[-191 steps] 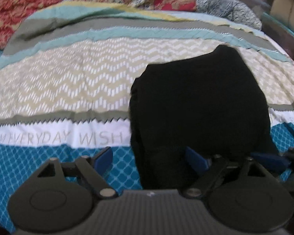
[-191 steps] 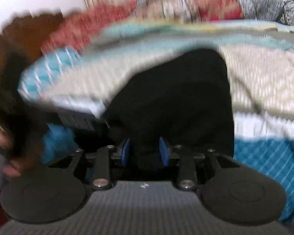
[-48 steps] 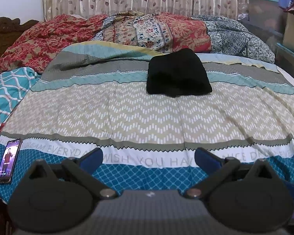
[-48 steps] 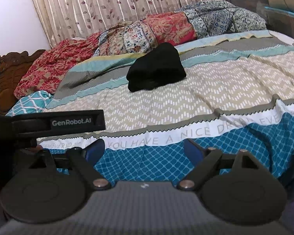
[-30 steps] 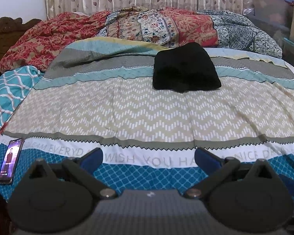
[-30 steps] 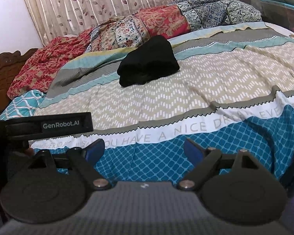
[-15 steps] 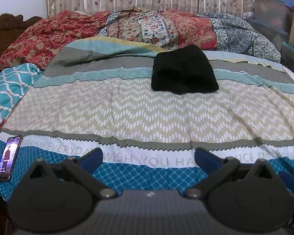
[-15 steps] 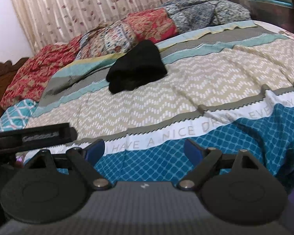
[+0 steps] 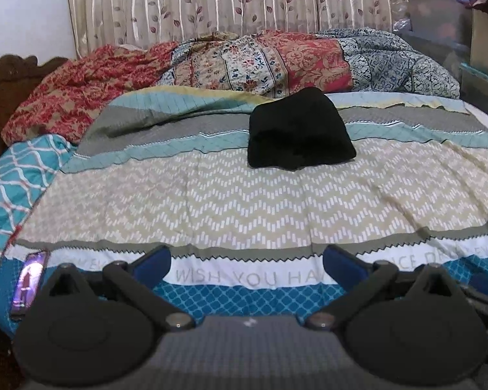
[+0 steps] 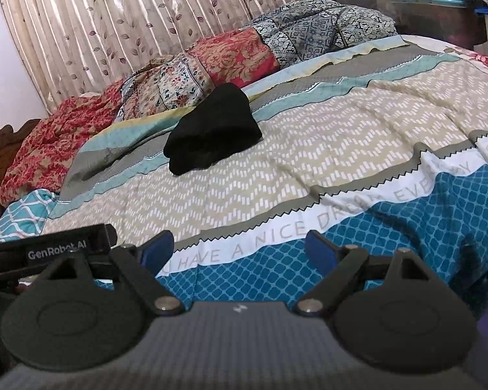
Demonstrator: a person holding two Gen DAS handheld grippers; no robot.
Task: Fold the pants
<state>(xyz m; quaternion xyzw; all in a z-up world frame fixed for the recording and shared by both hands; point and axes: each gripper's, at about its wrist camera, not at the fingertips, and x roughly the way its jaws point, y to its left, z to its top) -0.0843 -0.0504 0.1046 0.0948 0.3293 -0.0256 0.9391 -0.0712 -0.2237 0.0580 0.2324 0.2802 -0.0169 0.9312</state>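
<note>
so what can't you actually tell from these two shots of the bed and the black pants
- Folded black pants: solid black in both views, so the fold lines and layers do not show.
- Phone: left wrist view only, partly hidden behind the left gripper; screen too small to read.
- Printed text on the bedspread: cut up by gripper fingers in both views.
- Storage bins: cropped by the frame edge, contents unclear.
- Right gripper: open, empty.

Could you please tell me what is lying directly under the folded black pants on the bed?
The folded black pants rest on the striped bedspread, across its grey, teal and beige chevron bands. Whatever might lie between them is covered, and the pants' inner layers cannot be seen.
</note>
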